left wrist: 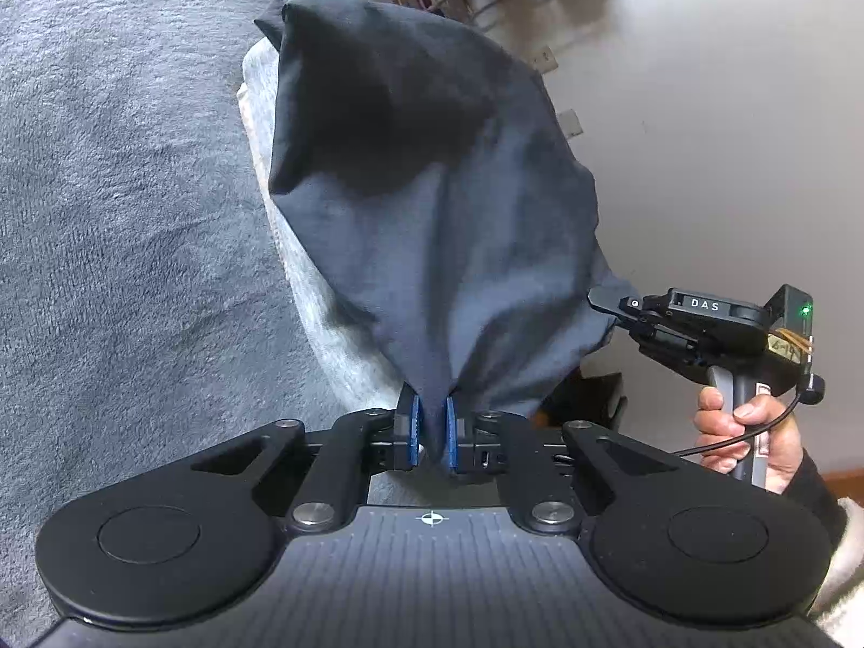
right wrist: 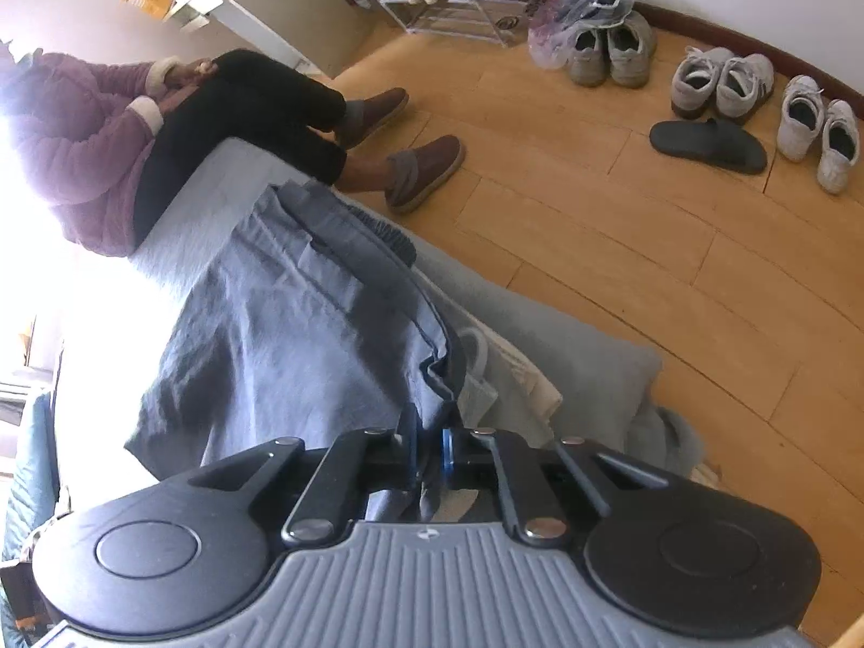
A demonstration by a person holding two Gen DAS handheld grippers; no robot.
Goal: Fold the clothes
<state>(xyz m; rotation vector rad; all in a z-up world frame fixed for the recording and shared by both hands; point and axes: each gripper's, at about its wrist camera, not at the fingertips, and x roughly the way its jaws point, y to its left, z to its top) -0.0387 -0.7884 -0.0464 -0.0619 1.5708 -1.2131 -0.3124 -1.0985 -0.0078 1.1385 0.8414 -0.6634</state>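
With both grippers clamped on the dark blue garment [left wrist: 421, 189], it hangs between them over the grey bed [left wrist: 108, 216] | left gripper [left wrist: 432, 432] pinches a bunched corner | right gripper [right wrist: 429, 445] nips an edge | tip: lift evenly, keep the cloth taut, lay it flat before folding.

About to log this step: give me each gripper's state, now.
Left gripper: closed, fingers pinching the dark blue garment.
Right gripper: closed, fingers pinching an edge of the same garment.
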